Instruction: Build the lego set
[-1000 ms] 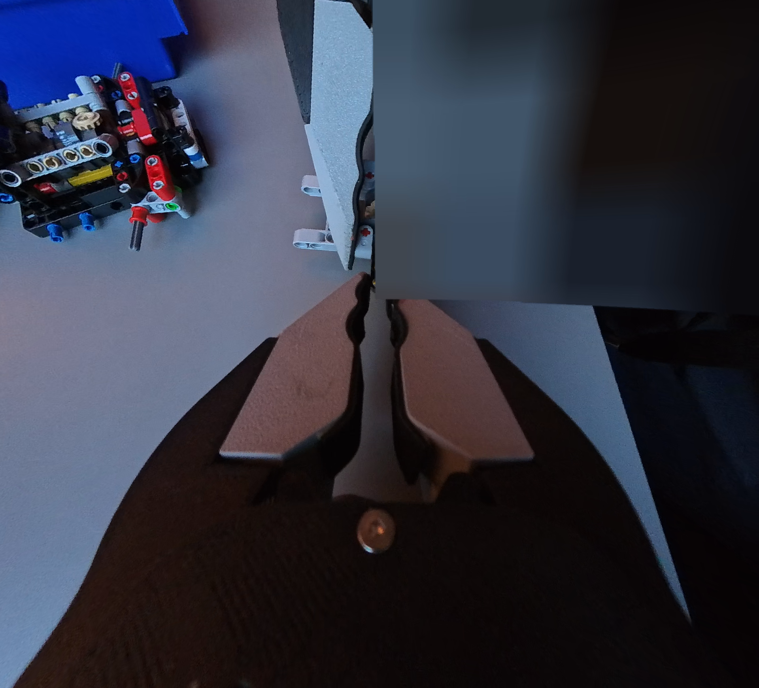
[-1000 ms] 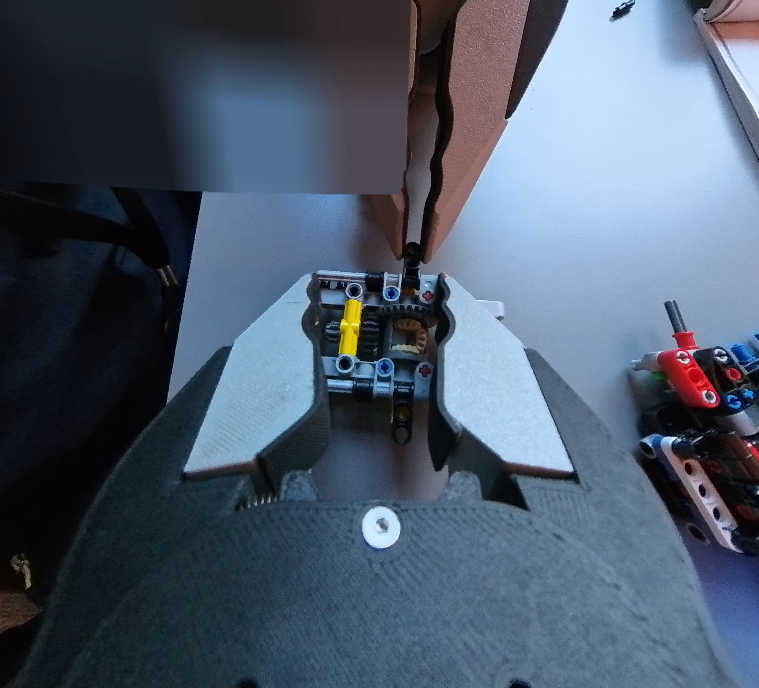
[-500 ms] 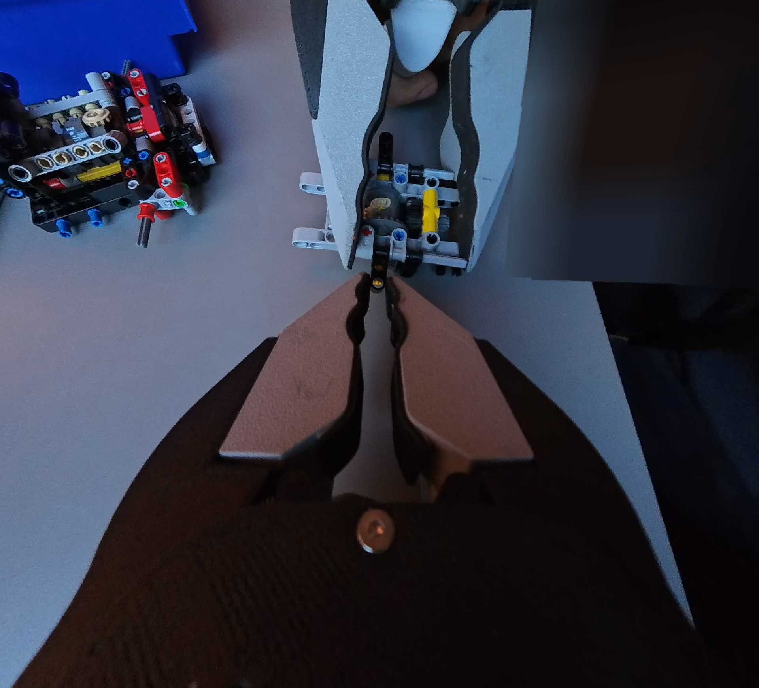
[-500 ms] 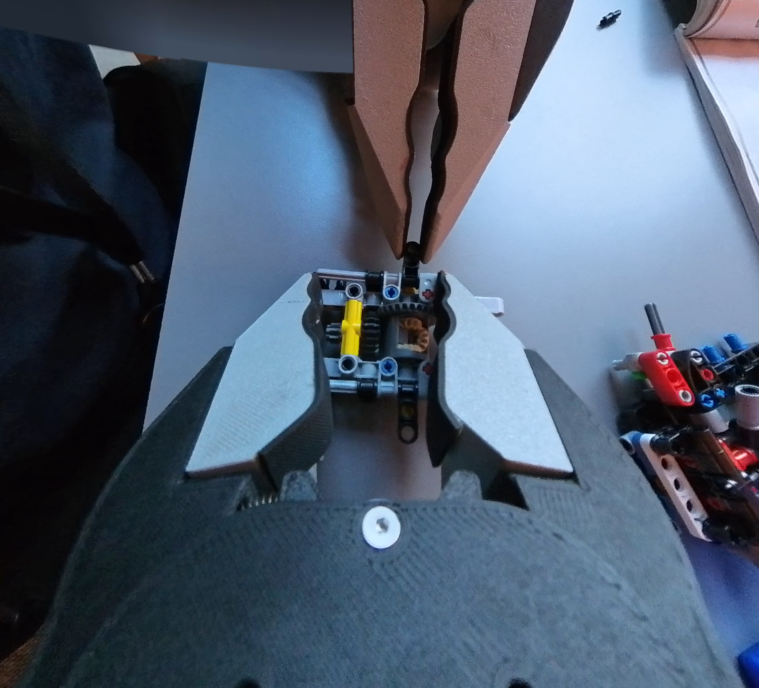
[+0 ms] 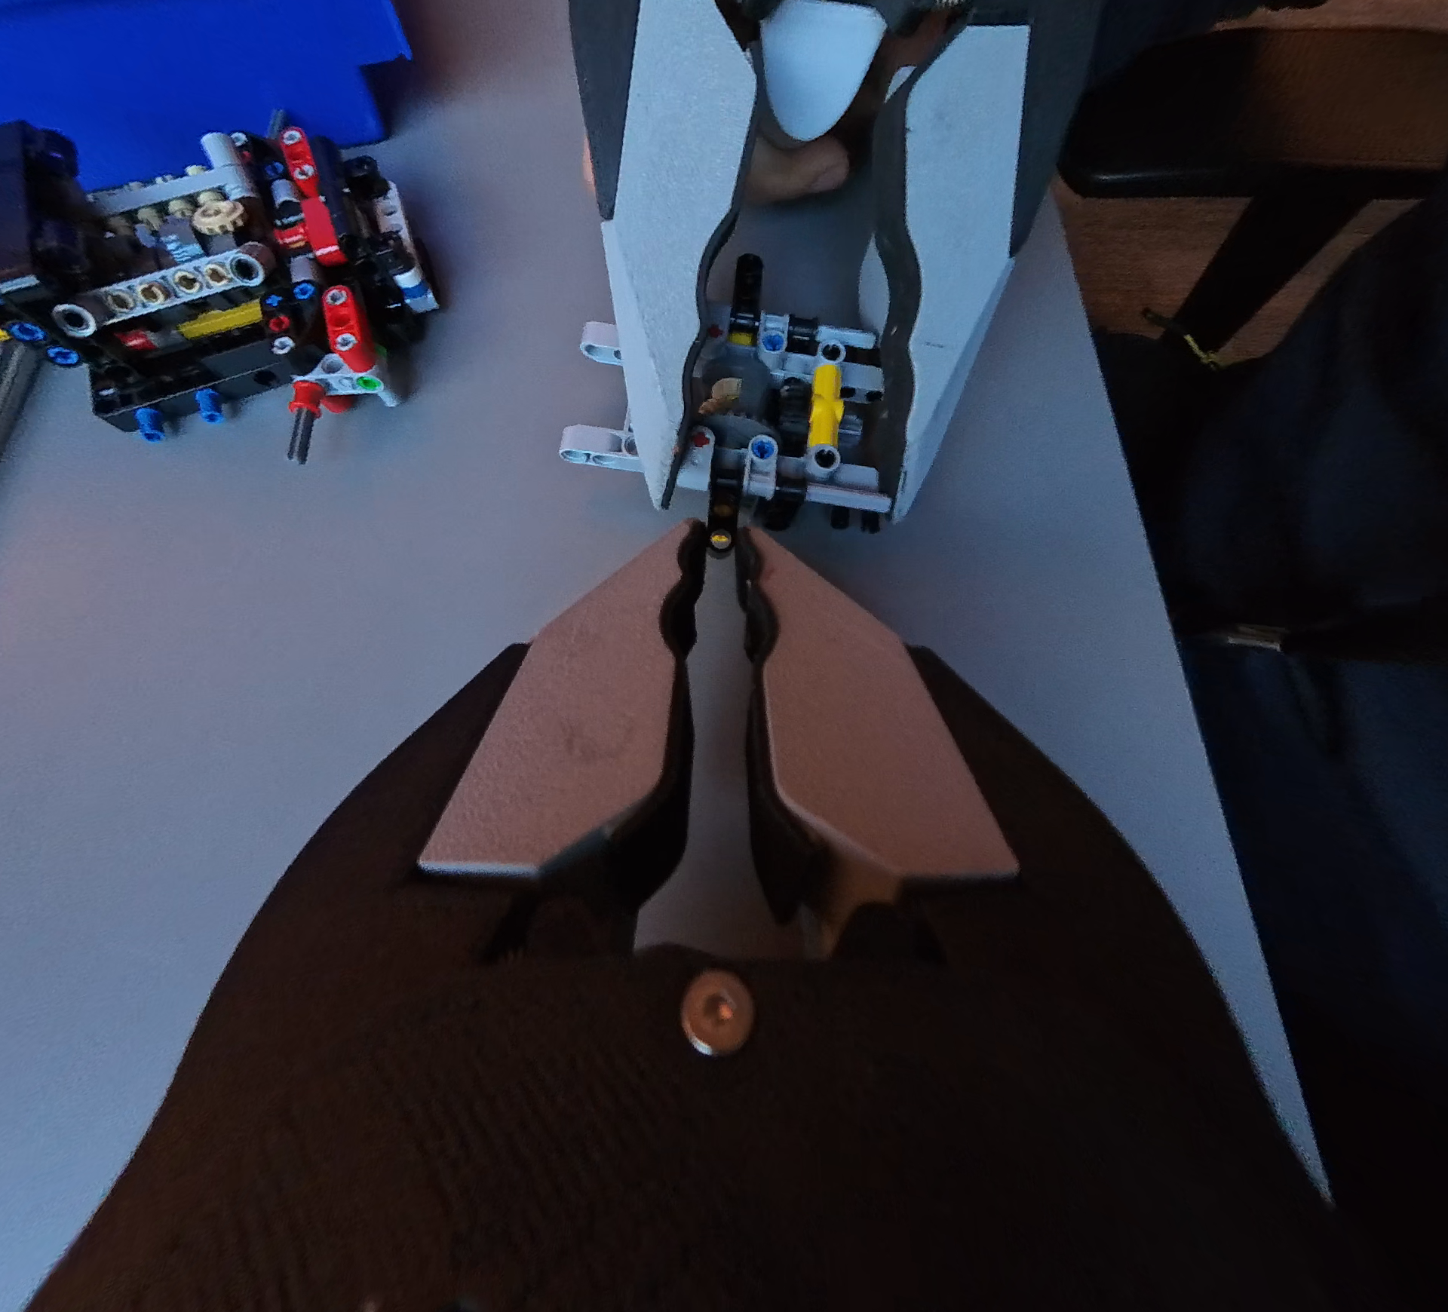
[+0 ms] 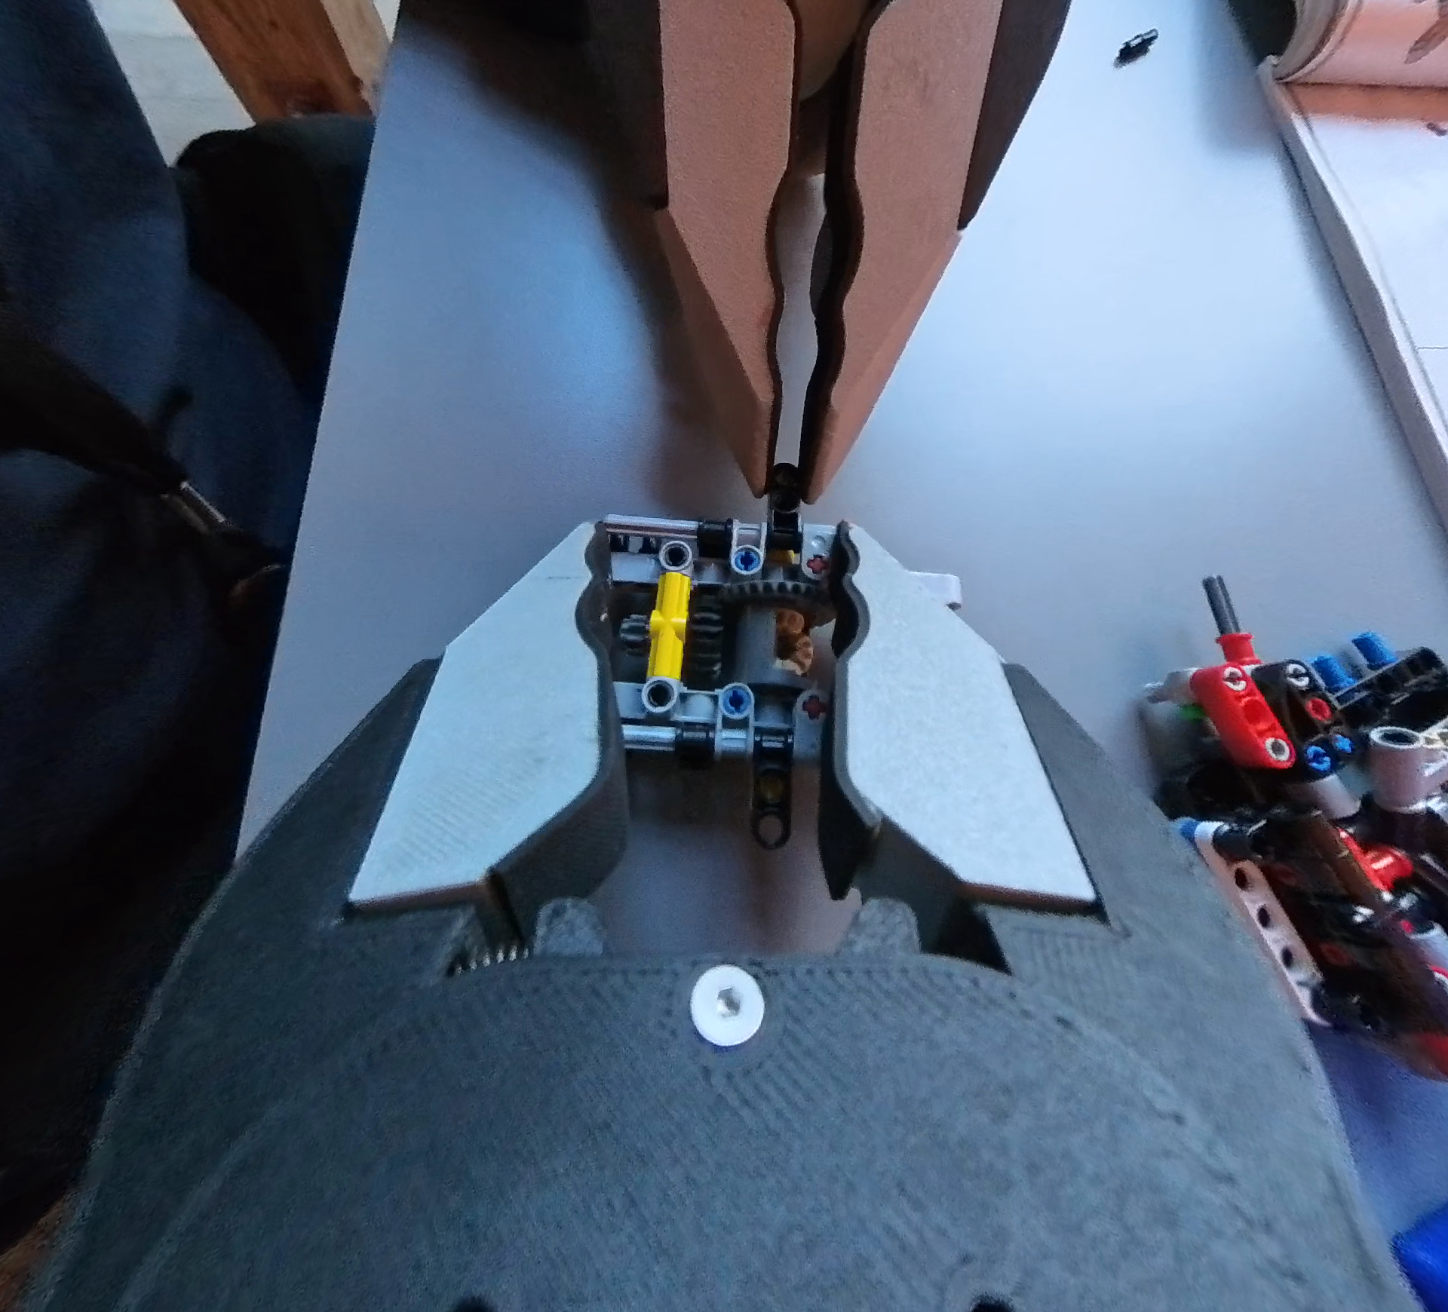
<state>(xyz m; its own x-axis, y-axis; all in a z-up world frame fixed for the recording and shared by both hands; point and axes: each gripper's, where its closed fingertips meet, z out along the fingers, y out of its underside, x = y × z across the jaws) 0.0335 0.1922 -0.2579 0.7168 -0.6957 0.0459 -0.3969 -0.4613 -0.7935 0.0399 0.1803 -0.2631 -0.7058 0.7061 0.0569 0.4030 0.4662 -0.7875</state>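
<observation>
Your right claw (image 6: 717,648) clamps a boxy grey gear frame (image 6: 709,648) – toothed wheels, yellow cross-axle – above the smooth grey bench (image 6: 1097,373). Your left claw (image 5: 719,544) pinches the thin black link (image 5: 721,514) jutting from the frame's far side.

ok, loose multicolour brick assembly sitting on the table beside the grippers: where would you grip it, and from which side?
Probably across the long sides of the black base frame of the loose assembly, coming from above. Those sides look flat and parallel, and it lies flat on the grey table. The red links and dark axle stick out at one end, so avoid that end.
</observation>
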